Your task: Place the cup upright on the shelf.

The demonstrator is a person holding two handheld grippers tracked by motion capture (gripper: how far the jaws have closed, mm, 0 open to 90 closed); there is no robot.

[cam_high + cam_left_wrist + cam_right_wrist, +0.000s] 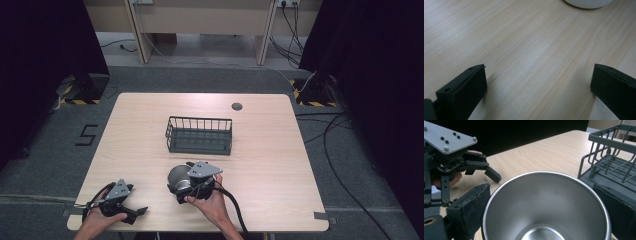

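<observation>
1. Here, the left gripper point(142, 212) rests low on the pale wood-grain table point(260, 165) near its front-left edge, jaws spread wide on nothing; likely parked while the other hand works.
2. Right of it, the right gripper point(544, 217) clasps a stainless steel cup point(546, 206) by its sides; the cup is smooth, round and empty, seemingly lying tipped near the table's front.
3. Just beyond, toward the right, a dark wire dish rack point(199, 135) sits empty; probably the cup's destination.

Grey carpet floor point(200, 80), black curtains point(45, 45), wooden table point(270, 165)
</observation>
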